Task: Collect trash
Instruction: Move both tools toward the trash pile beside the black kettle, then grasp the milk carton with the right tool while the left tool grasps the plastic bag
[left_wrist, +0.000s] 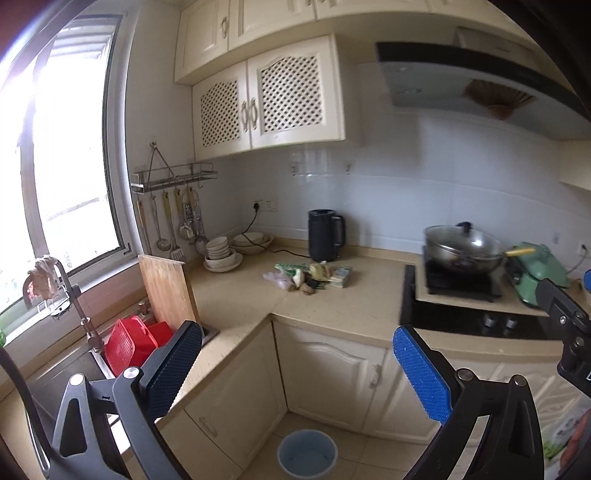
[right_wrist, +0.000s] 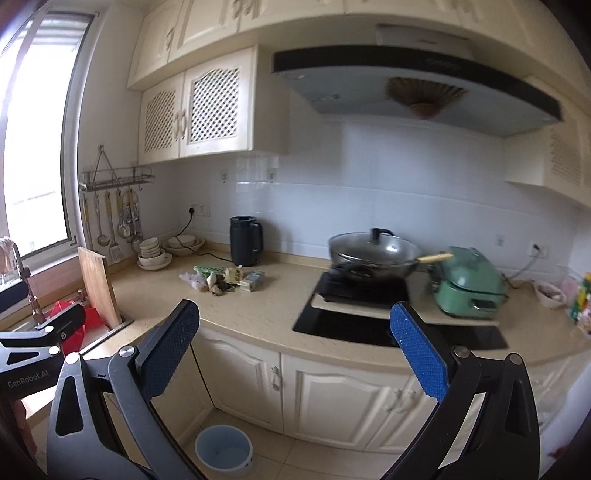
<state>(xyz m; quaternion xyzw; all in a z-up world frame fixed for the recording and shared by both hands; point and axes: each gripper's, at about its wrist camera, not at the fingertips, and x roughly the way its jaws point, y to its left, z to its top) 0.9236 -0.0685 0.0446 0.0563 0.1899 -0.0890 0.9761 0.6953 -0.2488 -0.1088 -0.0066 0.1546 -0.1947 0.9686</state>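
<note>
Right now the left hand-held gripper (left_wrist: 295, 373) hangs released, its blue pads wide apart and holding nothing, low in the frame above the floor. Likewise the right hand-held gripper (right_wrist: 295, 354) is spread open and empty, low in its own frame, well short of the worktop (right_wrist: 258, 317).

Beyond both, at the centre of the left view, the trash pile (left_wrist: 308, 277) lies on the worktop just in front of the black kettle (left_wrist: 325, 234): a crumpled plastic bag, green wrappers, a small printed packet and some dark scraps, touching one another in a loose heap. It probably weighs little and gives under pressure; the plastic would be slippery and the scraps likely crumble, so a pinch on a bunched fold of bag or the edge of the packet seems the safest hold.

At the bottom of each frame, a pale blue bin (right_wrist: 224, 452) stands on the floor in the cabinet corner. A wok (right_wrist: 373, 254) sits right of centre, a stack of bowls (left_wrist: 221, 254) left of the pile.
</note>
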